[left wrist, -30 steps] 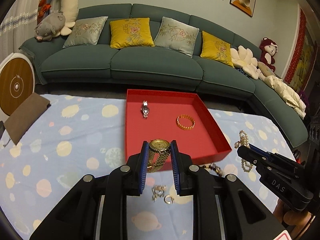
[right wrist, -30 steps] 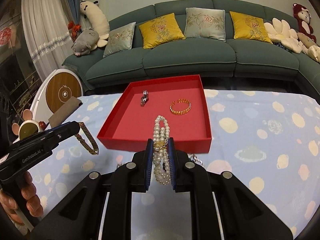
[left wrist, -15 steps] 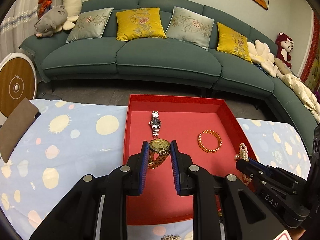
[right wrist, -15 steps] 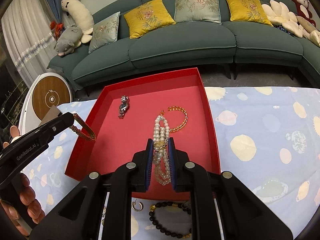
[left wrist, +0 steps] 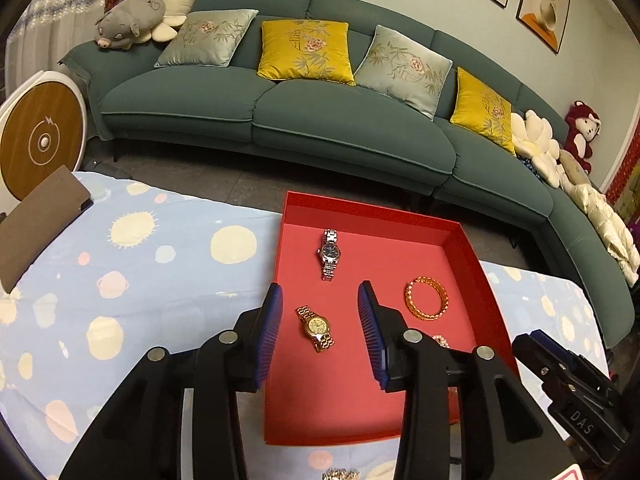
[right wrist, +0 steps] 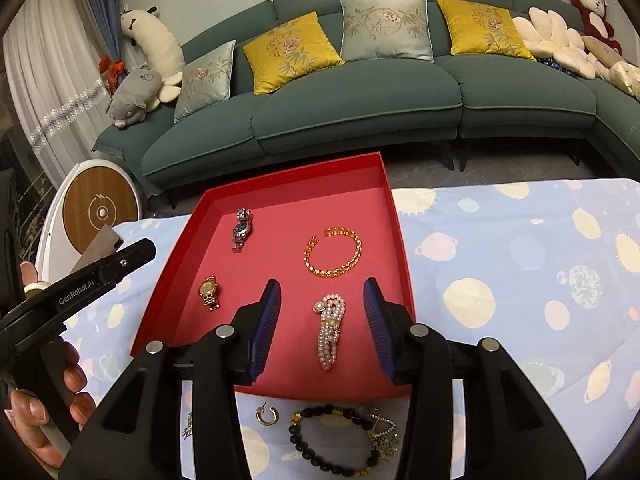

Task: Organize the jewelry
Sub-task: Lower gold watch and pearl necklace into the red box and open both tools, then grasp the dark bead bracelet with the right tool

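I've got both grippers over the red tray, which sits on the blue spotted cloth.

Left gripper: jaws are opening, blue pads stand apart w/ a clear gap. The gold watch lies flat on the tray floor between them, touching neither pad, closer to the left pad than the right. Nothing gripped.

Right gripper: jaws opening too, pads well apart. The pearl bracelet lies on the tray floor in the gap, approx. centred, strands running toward me, free of both pads.

Other pcs in the tray: silver watch near the far wall, beyond the gold watch; gold chain bracelet just beyond the pearls, ahead of the right gripper's tips. In the right wrist view the gold watch sits at the tray's left side, well apart from the pearls.

Still out on the cloth, near side of the tray, below the right gripper: black bead bracelet, a small hoop earring and a tangled chain piece touching the beads.

A hand holds the left tool's handle at the right wrist view's lower left.
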`<state>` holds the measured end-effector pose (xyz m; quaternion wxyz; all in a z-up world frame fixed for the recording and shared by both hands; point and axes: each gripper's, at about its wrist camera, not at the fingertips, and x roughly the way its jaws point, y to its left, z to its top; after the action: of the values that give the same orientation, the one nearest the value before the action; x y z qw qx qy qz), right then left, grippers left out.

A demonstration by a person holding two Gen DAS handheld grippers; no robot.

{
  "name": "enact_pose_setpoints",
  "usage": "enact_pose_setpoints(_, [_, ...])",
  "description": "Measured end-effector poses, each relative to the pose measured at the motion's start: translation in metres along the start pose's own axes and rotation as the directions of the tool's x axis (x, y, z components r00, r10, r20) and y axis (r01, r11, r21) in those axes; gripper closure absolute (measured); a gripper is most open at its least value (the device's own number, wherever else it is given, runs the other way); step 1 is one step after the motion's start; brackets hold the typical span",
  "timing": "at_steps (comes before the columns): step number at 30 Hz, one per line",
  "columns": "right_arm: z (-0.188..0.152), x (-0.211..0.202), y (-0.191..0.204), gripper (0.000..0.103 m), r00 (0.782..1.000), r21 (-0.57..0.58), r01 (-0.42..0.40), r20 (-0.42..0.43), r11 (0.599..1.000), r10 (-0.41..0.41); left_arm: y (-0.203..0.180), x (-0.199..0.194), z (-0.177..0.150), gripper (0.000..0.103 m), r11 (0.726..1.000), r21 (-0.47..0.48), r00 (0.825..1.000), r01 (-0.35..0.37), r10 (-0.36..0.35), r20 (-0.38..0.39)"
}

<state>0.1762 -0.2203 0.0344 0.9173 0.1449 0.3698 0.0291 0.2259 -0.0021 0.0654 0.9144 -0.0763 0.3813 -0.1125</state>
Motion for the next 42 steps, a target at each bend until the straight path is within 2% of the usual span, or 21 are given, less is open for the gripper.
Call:
enact_pose_setpoints(4, [0.001,-0.048,0.0,0.06,0.999,-0.018,-0.011,0.034,1.0,0.011,0.008,-0.043,-0.005,0.058,1.0,0.006,1.0,-0.009,0.009,0.018])
enact_pose_setpoints(6, [-0.004,-0.072,-0.002,0.057,0.999,-0.023,-0.018,0.047,1.0,0.019,0.012,-0.064,-0.014,0.053,1.0,0.011,0.999,-0.019,0.019,0.027])
enact_pose_setpoints(10, [-0.024,-0.112,-0.005,0.054,0.999,-0.022,-0.006,0.048,1.0,0.007,0.019,-0.09,-0.045,0.048,0.999,0.022,0.999,-0.043,0.043,0.009])
enact_pose_setpoints(13, [-0.049,-0.125,-0.01,0.054,0.999,-0.002,0.002,0.032,1.0,-0.002,0.022,-0.097,-0.075,0.044,0.998,0.012,0.998,-0.059,0.059,-0.022])
enact_pose_setpoints(15, [-0.062,-0.122,-0.012,0.054,1.0,0.011,-0.003,0.001,1.0,0.003,0.022,-0.093,-0.092,0.044,0.998,-0.008,0.996,-0.055,0.055,-0.067])
enact_pose_setpoints(17, [-0.075,-0.115,-0.012,0.054,1.0,0.011,0.002,-0.021,1.0,-0.002,0.02,-0.088,-0.103,0.044,1.0,-0.02,0.994,-0.013,0.011,-0.108])
enact_pose_setpoints(22, [-0.099,-0.093,0.005,0.054,0.997,-0.118,0.035,-0.063,0.992,-0.043,0.006,-0.077,-0.12,0.044,0.998,0.068,0.994,-0.013,0.02,-0.103])
enact_pose_setpoints(29, [-0.108,-0.052,0.031,0.063,0.994,-0.251,-0.018,-0.112,0.968,-0.01,0.006,-0.062,-0.13,0.044,0.996,0.089,0.988,-0.014,0.028,-0.153])
enact_pose_setpoints(37, [-0.097,-0.007,0.024,0.068,0.985,-0.186,-0.04,-0.171,0.982,0.008,0.014,-0.052,-0.137,0.044,0.996,0.087,0.978,0.002,0.016,-0.206])
enact_pose_setpoints(42, [-0.106,0.009,0.023,0.075,0.977,-0.209,-0.011,-0.211,0.978,-0.034,0.015,-0.045,-0.141,0.044,0.997,0.073,0.971,0.021,-0.003,-0.239])
